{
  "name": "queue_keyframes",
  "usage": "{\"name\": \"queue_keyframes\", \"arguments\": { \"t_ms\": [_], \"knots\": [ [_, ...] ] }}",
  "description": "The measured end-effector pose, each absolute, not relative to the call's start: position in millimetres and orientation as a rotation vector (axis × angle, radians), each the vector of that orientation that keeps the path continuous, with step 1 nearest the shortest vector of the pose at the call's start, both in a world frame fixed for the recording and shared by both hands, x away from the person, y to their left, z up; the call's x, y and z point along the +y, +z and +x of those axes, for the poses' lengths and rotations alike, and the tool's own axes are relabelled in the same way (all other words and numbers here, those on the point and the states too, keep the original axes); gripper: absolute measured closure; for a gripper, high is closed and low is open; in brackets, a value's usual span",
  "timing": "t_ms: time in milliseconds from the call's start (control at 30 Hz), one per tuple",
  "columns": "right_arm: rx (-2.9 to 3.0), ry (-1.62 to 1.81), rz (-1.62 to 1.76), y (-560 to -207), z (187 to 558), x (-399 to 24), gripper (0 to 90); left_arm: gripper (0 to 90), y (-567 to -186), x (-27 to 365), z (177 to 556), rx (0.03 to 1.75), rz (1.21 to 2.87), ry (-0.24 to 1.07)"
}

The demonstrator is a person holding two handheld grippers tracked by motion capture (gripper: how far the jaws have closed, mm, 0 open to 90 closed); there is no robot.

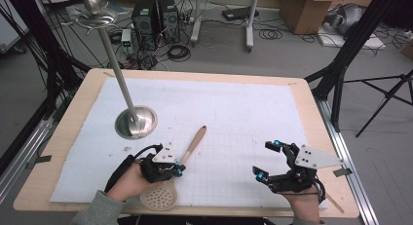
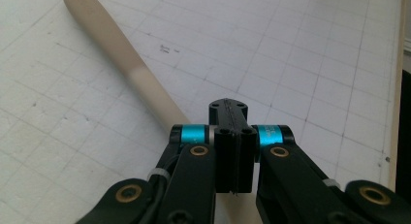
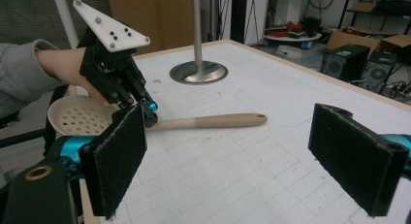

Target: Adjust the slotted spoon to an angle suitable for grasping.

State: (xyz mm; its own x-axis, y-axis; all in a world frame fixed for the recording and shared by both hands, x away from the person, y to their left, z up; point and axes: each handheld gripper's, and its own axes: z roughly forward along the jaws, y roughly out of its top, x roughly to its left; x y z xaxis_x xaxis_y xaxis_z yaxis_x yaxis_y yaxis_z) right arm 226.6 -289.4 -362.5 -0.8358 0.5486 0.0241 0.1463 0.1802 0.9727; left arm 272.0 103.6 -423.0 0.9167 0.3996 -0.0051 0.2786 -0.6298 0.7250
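Lying on the surface (image 1: 234, 108): slotted spoon (image 1: 168, 181), handle clenched in left gripper (image 1: 178, 169) jaws near the bowl. Right gripper (image 1: 269, 159) jaws released, well apart. Risk judged: off-balance grip, spoon pivoting when lifted.

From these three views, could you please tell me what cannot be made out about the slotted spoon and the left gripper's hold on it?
- Contact on the slotted spoon: in the left gripper view the left gripper covers the handle where its shut jaws meet.
- Spoon bowl: high view, partly under the hand; right gripper view, partly behind that gripper.
- Stand: top cut off in the right gripper view.
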Motion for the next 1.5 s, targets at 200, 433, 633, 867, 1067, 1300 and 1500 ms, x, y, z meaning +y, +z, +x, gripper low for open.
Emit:
{"name": "queue_keyframes", "arguments": {
  "t_ms": [200,433,633,867,1067,1300,1500],
  "knots": [
    [2.131,1.697,0.655,-363,227,-290,12.8,89.6,-426,104,272,0.468,2.316,0.194],
    [2.131,1.694,0.650,-364,228,-288,12.8,89.6,-425,105,268,0.436,2.343,0.187],
    [2.141,1.695,0.655,-363,227,-287,12.8,89.7,-425,102,264,0.421,2.375,0.187],
    [2.149,1.690,0.652,-364,228,-286,12.8,89.7,-430,98,265,0.421,2.406,0.165],
    [2.143,1.693,0.654,-365,228,-287,12.8,89.7,-428,107,264,0.415,2.423,0.177],
    [2.144,1.690,0.655,-364,228,-287,12.8,89.6,-426,135,267,0.431,2.441,0.191],
    [2.157,1.680,0.649,-366,230,-283,12.8,89.6,-427,161,268,0.432,2.435,0.190]
  ]
}}
